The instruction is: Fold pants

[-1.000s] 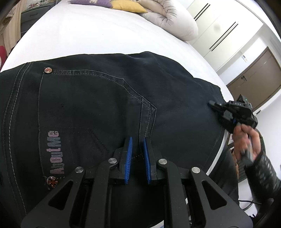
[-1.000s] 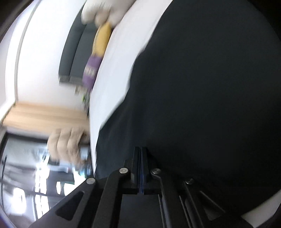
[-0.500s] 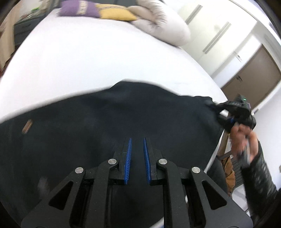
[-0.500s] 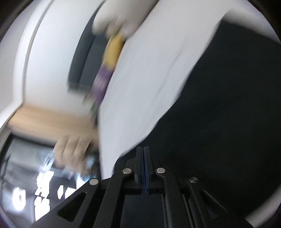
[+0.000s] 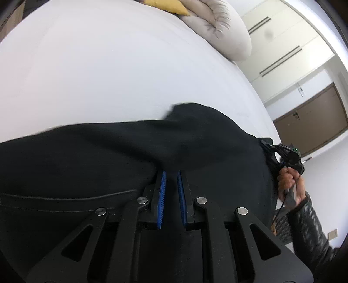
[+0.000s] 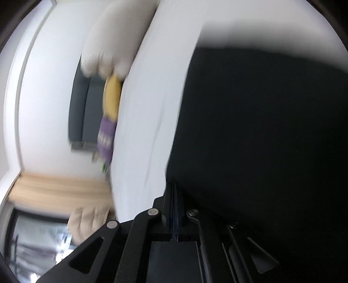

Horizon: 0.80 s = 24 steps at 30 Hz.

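Black pants (image 5: 130,156) lie across the near part of a white bed (image 5: 108,76), a fold bulging up at their far edge. My left gripper (image 5: 170,173) is low in the middle, its blue pads (image 5: 162,191) a narrow gap apart with black cloth pinched at the tips. At the right, a hand (image 5: 289,180) holds my right gripper (image 5: 266,144) against the pants' side edge. In the blurred right wrist view, the right gripper (image 6: 174,185) is closing tight on the edge of the pants (image 6: 261,141).
A rolled cream duvet (image 5: 217,28) and a yellow pillow (image 5: 165,4) lie at the bed's far end, with a purple pillow (image 6: 106,137) beside them. White wardrobe doors (image 5: 282,39) and a brown door (image 5: 311,117) stand beyond the bed's right side.
The pants have slid toward me across the bed. Their back pocket and label have gone from view and more white sheet shows. Both grippers moved with the cloth.
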Motion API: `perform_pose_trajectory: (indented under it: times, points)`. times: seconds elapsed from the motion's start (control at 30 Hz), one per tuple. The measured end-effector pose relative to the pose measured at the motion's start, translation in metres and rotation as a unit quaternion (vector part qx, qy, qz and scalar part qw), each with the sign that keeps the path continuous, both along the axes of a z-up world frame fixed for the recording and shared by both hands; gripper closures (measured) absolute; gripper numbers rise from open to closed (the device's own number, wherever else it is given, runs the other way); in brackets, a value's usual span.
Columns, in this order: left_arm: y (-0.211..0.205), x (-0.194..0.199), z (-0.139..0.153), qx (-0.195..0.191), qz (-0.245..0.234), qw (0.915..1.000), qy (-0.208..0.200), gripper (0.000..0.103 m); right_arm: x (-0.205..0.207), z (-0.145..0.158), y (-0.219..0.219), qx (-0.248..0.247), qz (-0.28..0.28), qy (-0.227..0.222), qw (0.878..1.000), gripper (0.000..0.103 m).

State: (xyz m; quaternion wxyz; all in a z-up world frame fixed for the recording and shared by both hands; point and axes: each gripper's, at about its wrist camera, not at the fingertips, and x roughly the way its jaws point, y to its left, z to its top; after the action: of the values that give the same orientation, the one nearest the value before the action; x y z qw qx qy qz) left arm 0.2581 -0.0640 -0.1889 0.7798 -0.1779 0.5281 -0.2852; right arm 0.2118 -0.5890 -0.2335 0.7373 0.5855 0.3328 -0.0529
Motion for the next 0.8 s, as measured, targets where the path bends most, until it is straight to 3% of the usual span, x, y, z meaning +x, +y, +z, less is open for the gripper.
perform_pose_trajectory:
  times: [0.13,0.27,0.33,0.4,0.47,0.57,0.67,0.73,0.8]
  points:
    - [0.027,-0.001,0.006,0.004,0.027,0.9996,-0.006,0.09,-0.032,0.003,-0.057,-0.024,-0.08,0.005,0.997,0.103]
    - [0.048,-0.014,0.016,0.03,0.059,0.9976,-0.02,0.09,-0.054,0.035,-0.064,-0.092,-0.103,0.025,0.99,0.095]
    - [0.06,-0.019,0.023,0.036,0.074,0.9963,-0.027,0.09,-0.063,0.045,-0.037,-0.065,-0.061,-0.012,0.996,0.094]
    - [0.062,-0.038,0.039,0.014,0.071,0.9966,-0.037,0.09,-0.063,0.048,0.006,-0.04,0.015,-0.037,0.998,0.087]
    - [0.049,-0.046,0.042,0.012,0.056,0.9976,-0.041,0.09,-0.053,0.042,0.079,-0.021,0.093,-0.049,0.994,0.082]
    - [0.032,-0.045,0.024,0.038,0.04,0.9983,-0.02,0.09,-0.051,0.007,0.163,0.035,0.189,-0.035,0.981,0.085]
    - [0.051,-0.048,0.012,0.004,0.064,0.998,0.0,0.09,-0.048,-0.005,0.177,0.009,0.193,-0.023,0.981,0.101]
    - [0.063,-0.054,0.015,0.006,0.071,0.9975,-0.004,0.09,-0.05,-0.005,0.164,0.031,0.172,-0.034,0.984,0.103]
    - [0.074,-0.061,0.014,-0.001,0.079,0.9969,-0.007,0.09,-0.051,-0.001,0.136,-0.011,0.133,-0.021,0.991,0.103]
